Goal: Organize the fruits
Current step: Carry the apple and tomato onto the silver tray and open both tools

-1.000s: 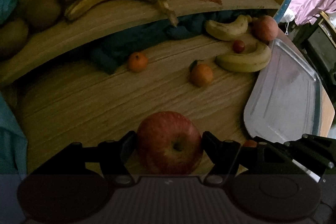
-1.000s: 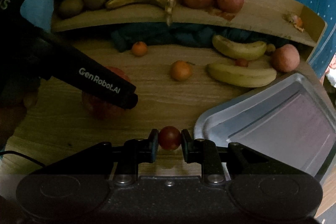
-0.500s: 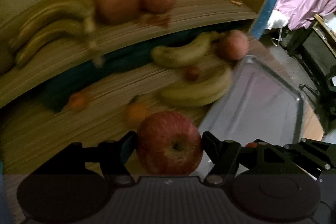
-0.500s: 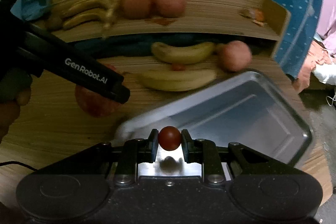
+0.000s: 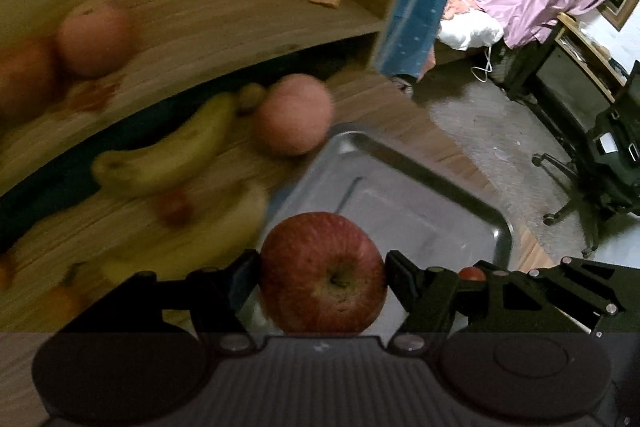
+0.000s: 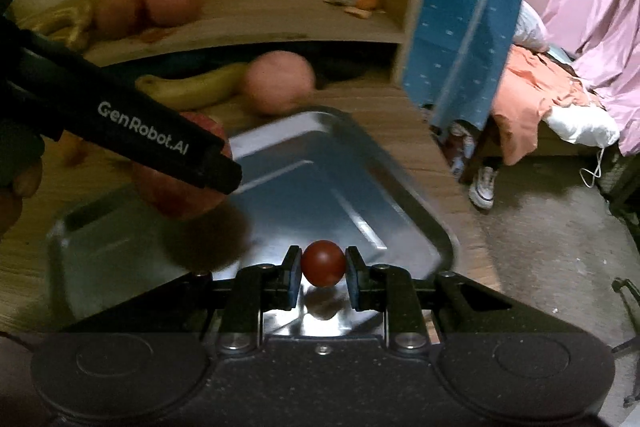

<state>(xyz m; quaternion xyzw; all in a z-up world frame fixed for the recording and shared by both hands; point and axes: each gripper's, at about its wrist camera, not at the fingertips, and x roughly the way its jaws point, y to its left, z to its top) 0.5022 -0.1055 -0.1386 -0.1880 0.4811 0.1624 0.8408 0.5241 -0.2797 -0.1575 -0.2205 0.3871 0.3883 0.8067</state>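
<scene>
My left gripper (image 5: 322, 277) is shut on a large red apple (image 5: 323, 273), held over the near left part of the metal tray (image 5: 432, 219). My right gripper (image 6: 323, 269) is shut on a small red cherry tomato (image 6: 323, 263), hanging just above the tray (image 6: 320, 187) near its front edge. In the right wrist view the left gripper's black finger (image 6: 160, 143) crosses from the left, with the red apple (image 6: 188, 199) partly hidden behind it. In the left wrist view the tomato (image 5: 471, 273) peeks out at lower right.
On the wooden table lie bananas (image 5: 168, 155), a pale apple (image 5: 294, 115), a small tomato (image 5: 174, 207) and an orange (image 5: 60, 301). A wooden shelf (image 6: 280, 11) behind carries bananas, apples and peel. The table's right edge drops to the floor; an office chair (image 5: 600, 167) stands there.
Both grippers have swung right from over the table to above the metal tray, each keeping its fruit. The view is blurred from the motion.
</scene>
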